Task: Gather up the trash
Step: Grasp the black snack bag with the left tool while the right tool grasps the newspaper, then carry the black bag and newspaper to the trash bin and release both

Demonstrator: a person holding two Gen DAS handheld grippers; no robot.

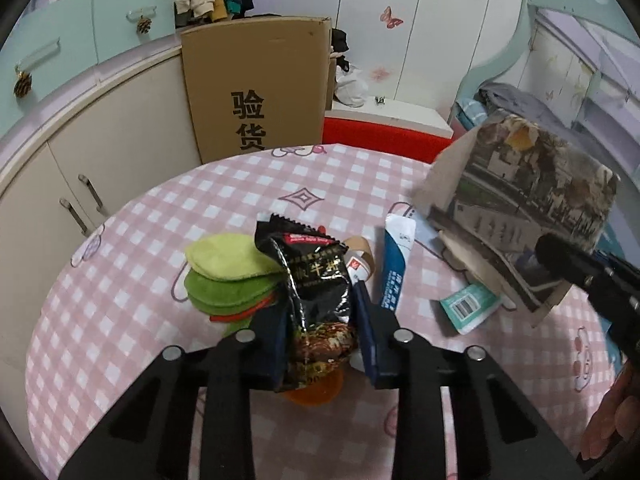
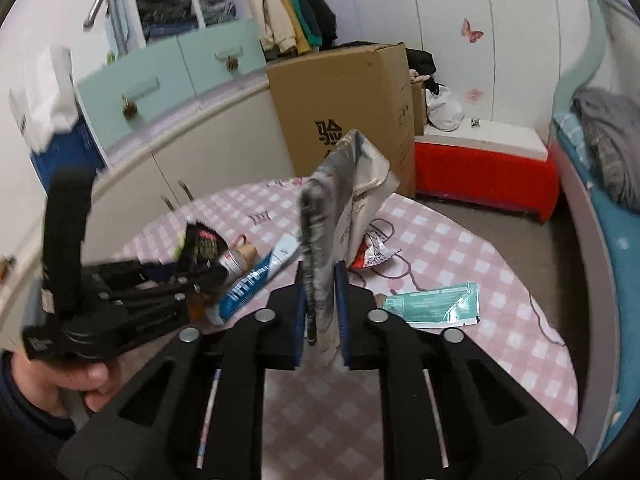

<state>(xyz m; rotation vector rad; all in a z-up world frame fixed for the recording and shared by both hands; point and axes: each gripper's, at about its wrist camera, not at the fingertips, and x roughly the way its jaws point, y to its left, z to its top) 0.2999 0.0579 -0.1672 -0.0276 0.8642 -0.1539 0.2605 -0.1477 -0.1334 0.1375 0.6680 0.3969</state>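
My left gripper (image 1: 320, 312) is shut on a black snack wrapper (image 1: 316, 292) and holds it above the pink checked table (image 1: 120, 320). My right gripper (image 2: 320, 292) is shut on a flattened printed paper bag (image 2: 336, 200), held upright above the table; the bag also shows in the left wrist view (image 1: 524, 216). On the table lie a blue-and-white toothpaste tube (image 1: 394, 264), a teal packet (image 2: 432, 304), a red-and-white wrapper (image 2: 374, 254) and a tape roll (image 1: 362, 256). The left gripper with the wrapper shows in the right wrist view (image 2: 196, 264).
Stacked green and red round pads (image 1: 228, 276) lie left of the wrapper. An orange lid (image 1: 316, 392) sits under the left gripper. A tall cardboard box (image 1: 256, 88), a red bench (image 2: 484, 176), cabinets (image 1: 100, 184) and a bed (image 2: 600, 160) surround the table.
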